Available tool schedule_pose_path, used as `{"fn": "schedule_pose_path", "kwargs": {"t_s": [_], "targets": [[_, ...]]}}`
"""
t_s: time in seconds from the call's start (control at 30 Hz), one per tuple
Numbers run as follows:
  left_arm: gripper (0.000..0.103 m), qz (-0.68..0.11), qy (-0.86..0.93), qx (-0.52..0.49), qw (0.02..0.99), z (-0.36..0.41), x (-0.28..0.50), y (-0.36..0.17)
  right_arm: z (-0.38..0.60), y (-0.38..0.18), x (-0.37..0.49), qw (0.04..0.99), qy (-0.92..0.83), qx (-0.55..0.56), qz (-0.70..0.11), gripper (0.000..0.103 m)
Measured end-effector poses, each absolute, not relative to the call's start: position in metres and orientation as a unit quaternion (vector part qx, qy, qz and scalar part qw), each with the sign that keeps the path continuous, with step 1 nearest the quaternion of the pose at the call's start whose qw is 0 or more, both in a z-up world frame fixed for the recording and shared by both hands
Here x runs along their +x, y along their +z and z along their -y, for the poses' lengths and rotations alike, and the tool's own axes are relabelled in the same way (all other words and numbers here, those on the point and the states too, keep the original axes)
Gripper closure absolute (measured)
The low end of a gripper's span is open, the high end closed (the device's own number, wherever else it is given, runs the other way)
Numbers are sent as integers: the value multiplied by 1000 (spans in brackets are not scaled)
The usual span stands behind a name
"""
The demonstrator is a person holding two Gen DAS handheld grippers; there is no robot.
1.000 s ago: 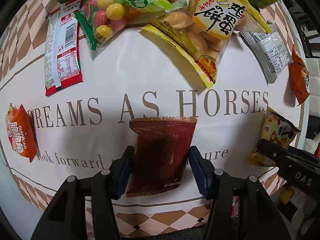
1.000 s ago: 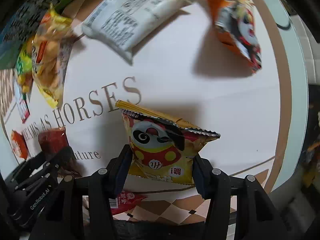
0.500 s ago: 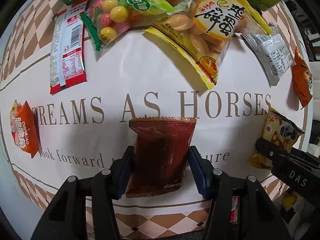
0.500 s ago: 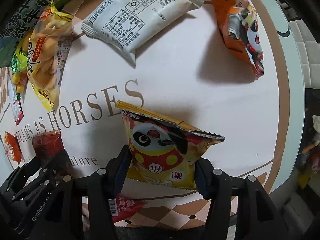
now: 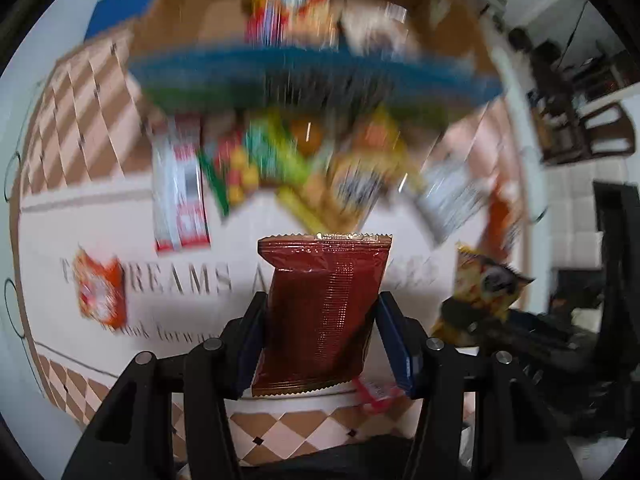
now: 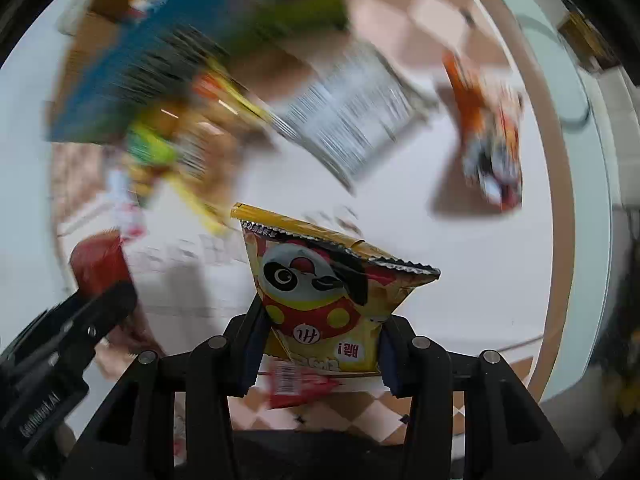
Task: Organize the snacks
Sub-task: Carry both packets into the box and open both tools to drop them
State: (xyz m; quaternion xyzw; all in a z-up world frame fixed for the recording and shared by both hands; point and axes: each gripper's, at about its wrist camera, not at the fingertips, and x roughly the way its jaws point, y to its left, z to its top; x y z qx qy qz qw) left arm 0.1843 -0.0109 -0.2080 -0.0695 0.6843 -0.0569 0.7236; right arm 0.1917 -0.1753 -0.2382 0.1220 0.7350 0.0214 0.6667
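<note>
Tablecloth [image 5: 100,216] lettering "REAMS", panda packet [image 6: 320,300] with Korean print

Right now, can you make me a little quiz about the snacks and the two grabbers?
1. True or false: the left gripper holds a dark red packet.
2. What picture is on the yellow bag in the right gripper? A) a panda face B) a fish C) a car
3. Fill the gap: the orange bag lies on the ____, not in a gripper.

Key: 1 true; 2 A; 3 table. The right gripper's jaws are closing on the yellow bag.
</note>
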Motion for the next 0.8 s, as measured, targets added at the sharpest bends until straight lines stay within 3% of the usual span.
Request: {"fn": "schedule_pose_path", "kwargs": {"t_s": [0.2, 0.33, 0.57, 0.8], "targets": [[52, -648, -64, -82, 754, -8, 268, -140, 169, -158, 274, 713, 89, 108, -687, 53], [52, -641, -32, -68, 764, -26, 338, -129, 165, -125, 353, 739, 96, 72, -663, 53], [51, -676, -3, -60, 734, -45, 444, -165, 154, -152, 489, 740, 61, 29, -669, 53], [51, -710, 14, -52, 702, -52, 501, -217, 151, -200, 554, 724, 34, 14, -688, 53]]}}
